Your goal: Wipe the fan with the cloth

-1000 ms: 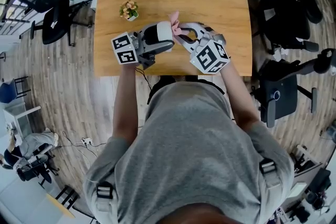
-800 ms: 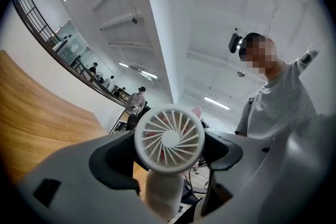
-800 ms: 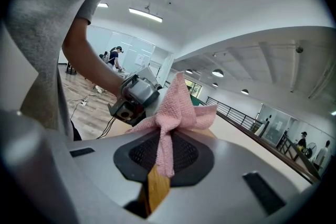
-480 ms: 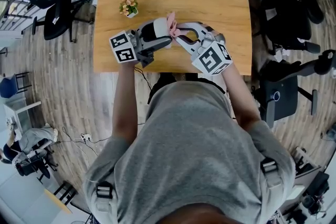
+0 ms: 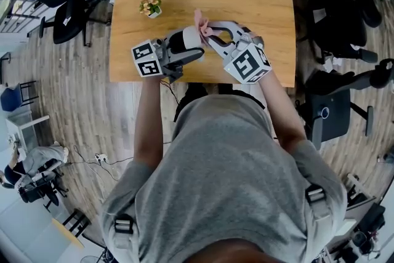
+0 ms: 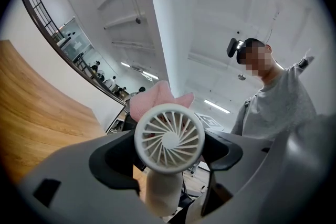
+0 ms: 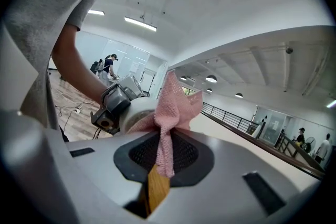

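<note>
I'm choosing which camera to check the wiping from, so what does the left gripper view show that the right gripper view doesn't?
Only the left gripper view: the fan's round slatted front, seen face-on and held between the left gripper's jaws. Only the right gripper view: the right gripper pinching the pink cloth's tail, and the forearm behind the left gripper. Both: the cloth bunched at the fan's head, and the person's grey shirt.
</note>
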Available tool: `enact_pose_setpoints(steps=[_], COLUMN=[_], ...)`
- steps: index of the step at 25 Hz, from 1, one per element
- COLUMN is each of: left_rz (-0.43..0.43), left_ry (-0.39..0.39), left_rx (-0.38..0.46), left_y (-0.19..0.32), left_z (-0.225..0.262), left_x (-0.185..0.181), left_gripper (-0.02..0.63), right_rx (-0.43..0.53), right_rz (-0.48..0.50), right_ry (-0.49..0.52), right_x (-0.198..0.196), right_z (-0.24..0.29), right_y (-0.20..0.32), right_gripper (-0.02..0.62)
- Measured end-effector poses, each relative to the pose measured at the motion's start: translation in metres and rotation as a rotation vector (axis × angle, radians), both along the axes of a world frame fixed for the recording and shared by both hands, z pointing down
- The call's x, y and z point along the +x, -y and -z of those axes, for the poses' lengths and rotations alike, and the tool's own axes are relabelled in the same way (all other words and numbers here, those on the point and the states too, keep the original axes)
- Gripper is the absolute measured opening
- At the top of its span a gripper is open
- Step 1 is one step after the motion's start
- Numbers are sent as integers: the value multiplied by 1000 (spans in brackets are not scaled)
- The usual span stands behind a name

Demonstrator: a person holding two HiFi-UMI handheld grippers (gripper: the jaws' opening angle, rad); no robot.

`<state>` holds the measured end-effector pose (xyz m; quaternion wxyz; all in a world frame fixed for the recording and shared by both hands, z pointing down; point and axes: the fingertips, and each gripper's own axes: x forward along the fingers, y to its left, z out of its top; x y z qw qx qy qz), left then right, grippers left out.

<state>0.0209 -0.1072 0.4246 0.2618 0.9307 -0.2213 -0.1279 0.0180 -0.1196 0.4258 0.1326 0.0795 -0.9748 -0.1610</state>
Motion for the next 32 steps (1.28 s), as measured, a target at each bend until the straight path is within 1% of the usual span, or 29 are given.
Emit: enact_pose_setpoints(steps=[3,5,9,13,16,21,23,26,32], left_rz=[19,31,55,79,90,118,129,130,103], left_ry=[-30,-56,-74,-140,-192,-237,-257,-263,-261], left_rx=[11,19,25,31,42,51,51,46,35], left_y=[1,3,7,13,18,25,27,31,35], left_z=[3,8,11,18,24,31,32,30,28], left_x=[-2,-5,-13,-21,-25,-36,-41,-45,-42], left_gripper=[385,385,386,385,385,385,385,385,385], right_rx=[-74,-90,-64,-40,-42,-49,-45,-38,-29], right_rz=[12,13,15,28,43,62,70,67,2], right_ry=[4,-15,-55,-98,-122,-150,-147,-121,-67], right_x=[0,1,-2,-4,-7,-12,-16,-21,-23], right_z=[-9,-16,-25,-35,-44,-54,-52,-43,-25], right_y=[-1,-3,-10,-17,-26,-40,-44,-44,-24], right_gripper=[38,38,38,39,39,40,40,40,40])
